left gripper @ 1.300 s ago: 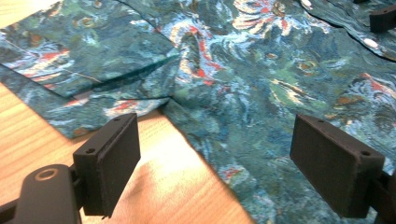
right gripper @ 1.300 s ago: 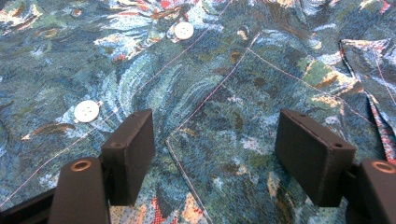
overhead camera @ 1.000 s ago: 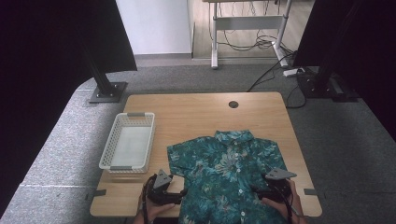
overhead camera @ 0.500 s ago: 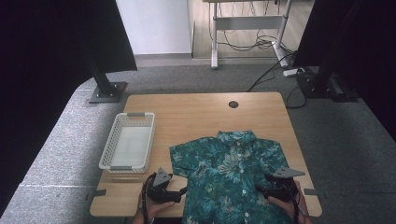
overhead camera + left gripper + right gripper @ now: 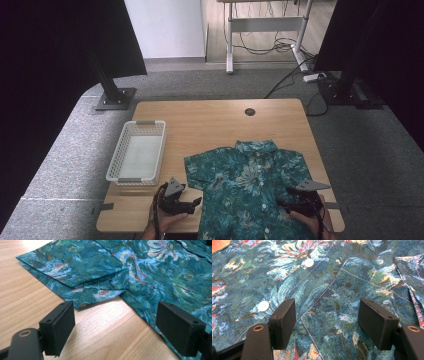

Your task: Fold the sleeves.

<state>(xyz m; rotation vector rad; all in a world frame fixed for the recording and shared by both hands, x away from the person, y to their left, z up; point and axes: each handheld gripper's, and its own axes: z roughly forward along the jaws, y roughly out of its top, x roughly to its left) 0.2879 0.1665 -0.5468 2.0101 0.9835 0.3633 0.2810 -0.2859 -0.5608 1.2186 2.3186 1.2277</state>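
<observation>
A teal floral short-sleeved shirt (image 5: 247,185) lies flat, front up and buttoned, on the near half of the wooden table (image 5: 210,122), its hem hanging over the front edge. My left gripper (image 5: 194,204) is open just left of the shirt's side. In the left gripper view the gripper (image 5: 117,327) hovers over bare wood, with the sleeve (image 5: 97,287) just ahead. My right gripper (image 5: 286,202) is open above the shirt's right front. In the right gripper view it (image 5: 327,322) straddles the chest pocket (image 5: 352,305), near two white buttons (image 5: 309,262).
A white mesh basket (image 5: 136,157), empty, stands at the table's left side. A round cable hole (image 5: 250,111) is near the far edge. Black stands (image 5: 115,97) rest on the grey carpet beyond the table.
The right gripper has drifted slightly to the right over the shirt. The shirt seems to have shifted a little rightward. The left gripper has barely moved.
</observation>
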